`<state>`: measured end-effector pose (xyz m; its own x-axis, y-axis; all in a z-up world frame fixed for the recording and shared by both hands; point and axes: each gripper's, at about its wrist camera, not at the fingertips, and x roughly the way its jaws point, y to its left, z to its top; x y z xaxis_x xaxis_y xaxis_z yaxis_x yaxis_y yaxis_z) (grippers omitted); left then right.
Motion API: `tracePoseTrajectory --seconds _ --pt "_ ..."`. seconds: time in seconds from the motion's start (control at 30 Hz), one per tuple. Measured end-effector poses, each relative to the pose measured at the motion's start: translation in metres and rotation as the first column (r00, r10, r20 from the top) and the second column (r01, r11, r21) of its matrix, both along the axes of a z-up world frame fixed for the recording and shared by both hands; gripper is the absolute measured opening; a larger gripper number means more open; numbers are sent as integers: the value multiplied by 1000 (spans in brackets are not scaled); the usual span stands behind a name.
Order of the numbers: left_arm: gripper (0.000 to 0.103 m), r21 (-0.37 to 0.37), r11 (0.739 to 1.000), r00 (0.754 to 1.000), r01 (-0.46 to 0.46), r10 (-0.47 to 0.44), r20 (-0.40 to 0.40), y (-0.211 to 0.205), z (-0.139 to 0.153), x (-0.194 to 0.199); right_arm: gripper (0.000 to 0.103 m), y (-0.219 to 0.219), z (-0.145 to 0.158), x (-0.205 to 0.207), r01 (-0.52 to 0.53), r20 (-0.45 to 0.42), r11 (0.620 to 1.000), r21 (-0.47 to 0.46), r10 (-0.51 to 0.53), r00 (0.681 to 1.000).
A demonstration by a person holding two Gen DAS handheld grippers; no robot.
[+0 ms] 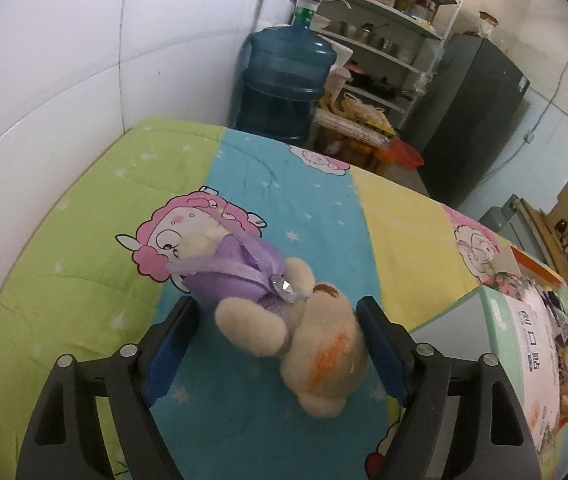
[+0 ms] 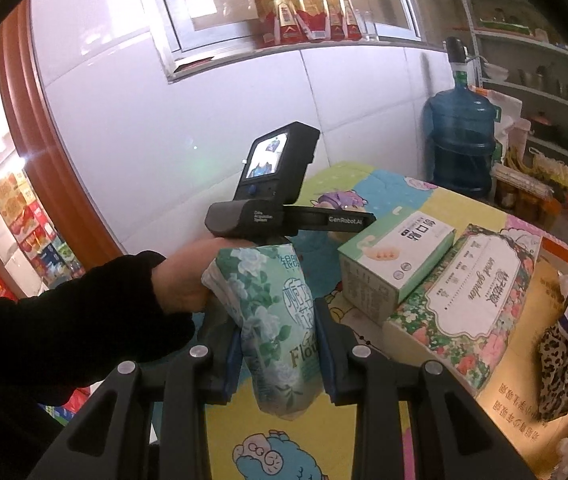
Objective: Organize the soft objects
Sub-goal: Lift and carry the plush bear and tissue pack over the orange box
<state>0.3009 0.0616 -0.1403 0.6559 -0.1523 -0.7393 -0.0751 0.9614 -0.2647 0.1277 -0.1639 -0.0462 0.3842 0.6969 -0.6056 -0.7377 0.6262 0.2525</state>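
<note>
Left wrist view: left gripper (image 1: 278, 344) jaws apart around the teddy bear (image 1: 284, 316) — closing comes next; right gripper (image 2: 280, 344) jaws clamp the tissue pack (image 2: 272, 320).

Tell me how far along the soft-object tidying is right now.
Midway, it seems. Looks done: a leopard-print soft item already lies in the orange-rimmed box. In hand: the right hand-held gripper is clamped on a floral tissue pack. Left: the teddy bear still lies on the quilt, between the open jaws of the left hand-held gripper, not yet gripped.
</note>
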Motion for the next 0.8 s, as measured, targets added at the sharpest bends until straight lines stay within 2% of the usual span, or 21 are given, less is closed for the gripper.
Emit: tracePoseTrajectory --seconds 0.03,0.13,0.4,0.8 --pt "59 -26 999 1000 18 -18 10 0 1 -1 33 -1 -1 1 2 -4 1000 2 -2 1000" --pt "55 -33 999 999 34 -33 22 -1 4 -4 33 -2 -4 3 9 -14 1000 9 -9 1000" --pt "54 -50 998 995 46 -42 94 -2 16 -29 33 -4 -4 0 25 -18 999 27 -24 1000" --pt "54 57 997 965 57 -69 252 -9 72 -102 33 -2 3 -19 56 10 998 18 -56 998"
